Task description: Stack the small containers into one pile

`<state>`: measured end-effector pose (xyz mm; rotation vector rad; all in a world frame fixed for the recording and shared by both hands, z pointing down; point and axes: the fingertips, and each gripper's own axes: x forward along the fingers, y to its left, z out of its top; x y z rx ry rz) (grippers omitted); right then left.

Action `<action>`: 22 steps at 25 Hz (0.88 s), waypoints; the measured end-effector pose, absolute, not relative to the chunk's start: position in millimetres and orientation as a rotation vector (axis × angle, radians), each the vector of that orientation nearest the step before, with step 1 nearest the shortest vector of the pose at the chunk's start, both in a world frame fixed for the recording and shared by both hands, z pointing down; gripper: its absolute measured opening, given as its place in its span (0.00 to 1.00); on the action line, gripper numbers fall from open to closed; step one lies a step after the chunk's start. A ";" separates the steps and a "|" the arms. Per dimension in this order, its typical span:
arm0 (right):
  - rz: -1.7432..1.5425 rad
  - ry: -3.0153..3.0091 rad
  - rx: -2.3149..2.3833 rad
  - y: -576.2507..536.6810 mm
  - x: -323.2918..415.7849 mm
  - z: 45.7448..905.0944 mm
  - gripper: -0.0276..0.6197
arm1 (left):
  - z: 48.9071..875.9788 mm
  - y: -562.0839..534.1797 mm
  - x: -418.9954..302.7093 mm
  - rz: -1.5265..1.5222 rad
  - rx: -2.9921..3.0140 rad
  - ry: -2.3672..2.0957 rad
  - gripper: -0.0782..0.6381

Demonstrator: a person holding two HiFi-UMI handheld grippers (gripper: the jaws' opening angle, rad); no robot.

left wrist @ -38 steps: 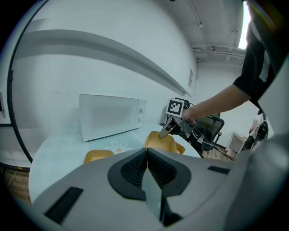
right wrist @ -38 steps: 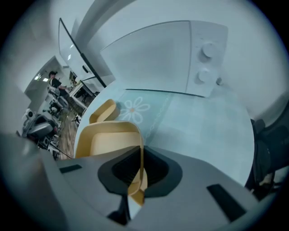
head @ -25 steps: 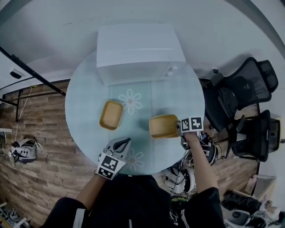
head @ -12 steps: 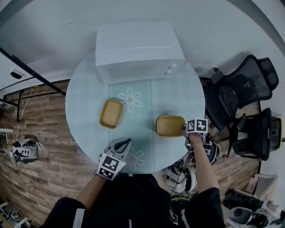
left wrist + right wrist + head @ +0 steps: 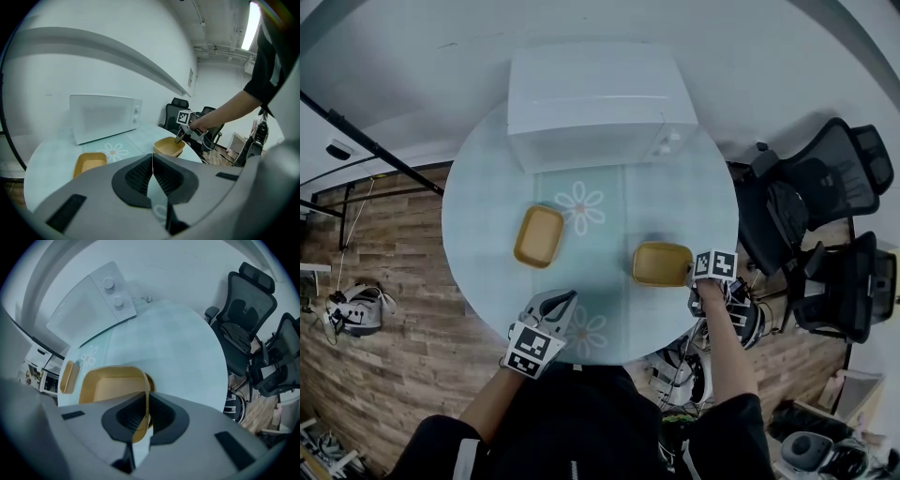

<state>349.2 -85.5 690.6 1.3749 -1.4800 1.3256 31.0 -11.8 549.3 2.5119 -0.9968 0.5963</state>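
Two small yellow containers are on the round glass table (image 5: 675, 197). One container (image 5: 538, 236) (image 5: 89, 162) (image 5: 68, 376) lies alone left of the middle. My right gripper (image 5: 692, 275) (image 5: 146, 394) (image 5: 180, 137) is shut on the right rim of the other container (image 5: 662, 264) (image 5: 112, 385) (image 5: 168, 146), near the table's right edge. A second yellow rim seems to show just under it. My left gripper (image 5: 565, 298) (image 5: 152, 161) hovers at the near edge, shut, with nothing between its jaws.
A white microwave (image 5: 600, 103) (image 5: 103, 117) (image 5: 89, 296) stands at the table's far side. Black office chairs (image 5: 811, 187) (image 5: 248, 310) crowd the right of the table. Flower prints mark the tabletop (image 5: 581, 206). Wooden floor lies to the left.
My right gripper carried its yellow container to the right and lower, toward the table's right edge. The left gripper and the left container stayed put.
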 end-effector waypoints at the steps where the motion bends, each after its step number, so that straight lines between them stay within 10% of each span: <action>1: 1.326 -1.477 1.381 -85.3 349.0 691.8 0.09 | 549.8 -12.4 31.3 0.596 2.511 -0.996 0.13; 22: 1.295 -1.481 1.435 -78.0 348.6 702.8 0.09 | 556.8 -17.6 35.4 0.614 2.509 -0.969 0.13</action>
